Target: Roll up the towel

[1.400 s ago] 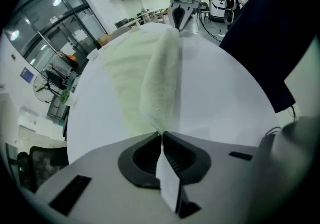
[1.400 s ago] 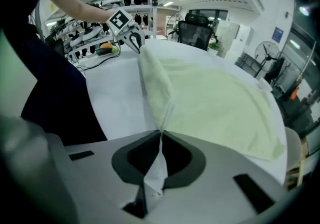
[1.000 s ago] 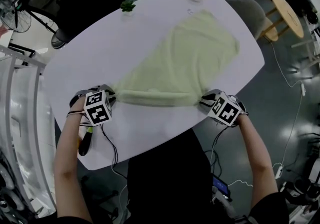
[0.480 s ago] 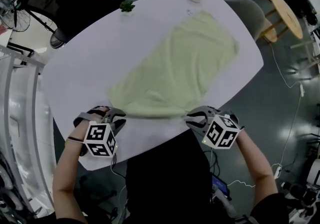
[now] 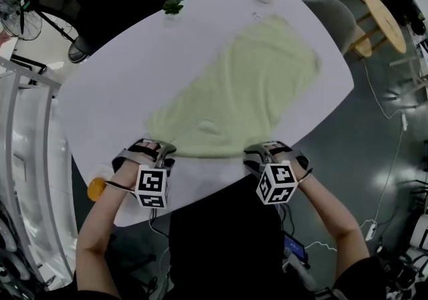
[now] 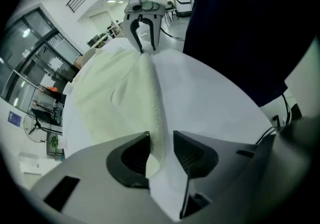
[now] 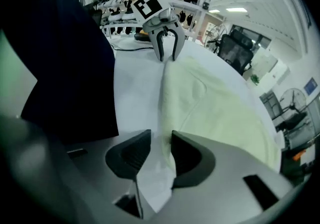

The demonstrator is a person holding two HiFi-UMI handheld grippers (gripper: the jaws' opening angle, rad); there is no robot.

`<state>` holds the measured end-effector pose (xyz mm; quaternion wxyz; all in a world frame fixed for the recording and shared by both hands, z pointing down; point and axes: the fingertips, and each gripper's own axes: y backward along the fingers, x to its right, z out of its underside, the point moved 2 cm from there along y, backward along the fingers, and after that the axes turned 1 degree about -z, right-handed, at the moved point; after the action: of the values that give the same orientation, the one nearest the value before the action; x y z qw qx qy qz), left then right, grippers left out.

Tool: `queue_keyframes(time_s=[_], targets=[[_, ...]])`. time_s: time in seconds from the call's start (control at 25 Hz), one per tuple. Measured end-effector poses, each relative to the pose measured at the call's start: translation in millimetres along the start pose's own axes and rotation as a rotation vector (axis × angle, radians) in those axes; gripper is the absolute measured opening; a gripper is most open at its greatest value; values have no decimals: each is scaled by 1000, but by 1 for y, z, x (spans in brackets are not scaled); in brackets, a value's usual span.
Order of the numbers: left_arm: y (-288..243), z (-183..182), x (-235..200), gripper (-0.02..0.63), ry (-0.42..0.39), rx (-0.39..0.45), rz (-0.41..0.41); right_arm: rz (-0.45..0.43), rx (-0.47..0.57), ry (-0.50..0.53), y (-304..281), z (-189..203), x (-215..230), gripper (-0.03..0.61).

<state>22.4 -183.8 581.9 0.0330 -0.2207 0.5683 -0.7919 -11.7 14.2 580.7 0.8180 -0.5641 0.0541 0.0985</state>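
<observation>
Release of the hem: the jaws of the left tool (image 5: 162, 152) and the right tool (image 5: 257, 152) have just been opening and now stand parted, with the near edge of the towel (image 5: 241, 85) loose between them. The towel lies flat on the surface (image 5: 114, 91), with this edge close to the surface's near rim, so rolling has apparently yet to start. A second earlier the edge sat bunched, farther in from that rim, with the tools wider apart.
</observation>
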Motion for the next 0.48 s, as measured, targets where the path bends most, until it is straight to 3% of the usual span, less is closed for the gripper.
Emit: queue_keyframes(time_s=[0.12, 0.24, 0.48], targets=[[2, 1, -8, 41, -48, -18, -45, 46, -9, 16, 5, 0, 8, 9], [16, -6, -18, 38, -11, 20, -7, 4, 36, -35, 20, -5, 18, 9], [27, 4, -69, 37, 161, 76, 131, -79, 128, -284, 38, -1, 85, 9]])
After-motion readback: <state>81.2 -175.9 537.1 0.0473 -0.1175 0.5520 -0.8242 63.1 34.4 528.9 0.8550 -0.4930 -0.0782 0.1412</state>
